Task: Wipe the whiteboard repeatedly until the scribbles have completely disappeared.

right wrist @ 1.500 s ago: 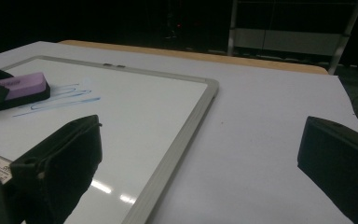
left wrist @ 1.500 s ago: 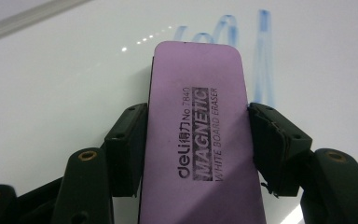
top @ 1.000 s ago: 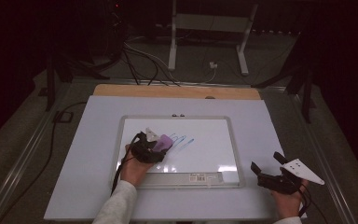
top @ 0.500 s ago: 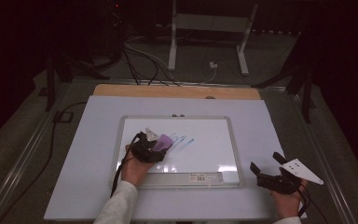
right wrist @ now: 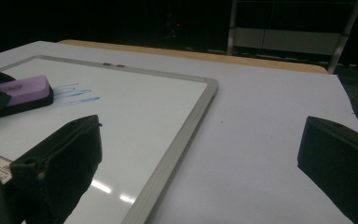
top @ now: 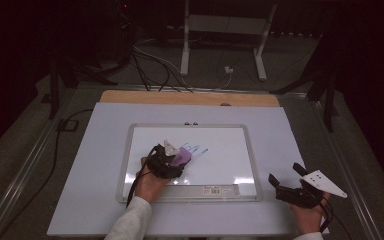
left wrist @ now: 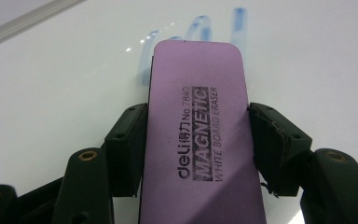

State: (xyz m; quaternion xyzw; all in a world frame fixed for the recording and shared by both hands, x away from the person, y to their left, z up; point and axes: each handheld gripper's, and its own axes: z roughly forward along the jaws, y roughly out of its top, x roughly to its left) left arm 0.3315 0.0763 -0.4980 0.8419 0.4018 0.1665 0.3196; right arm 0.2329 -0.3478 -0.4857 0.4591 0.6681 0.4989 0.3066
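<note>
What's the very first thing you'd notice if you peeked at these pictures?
The purple eraser jumps out first: the left claw squeezes it from both sides on the whiteboard, at some blue marker scribbles. Next you'd spot the right claw, wide open with nothing in it, off the board's near right corner above the white table.

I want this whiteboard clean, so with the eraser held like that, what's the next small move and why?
Probably slide the purple eraser forward over the blue marks. The left gripper is shut on its long sides, its far end sits right at the strokes on the whiteboard, and ink shows just past it. The right gripper rests open off the board, out of the path.
</note>
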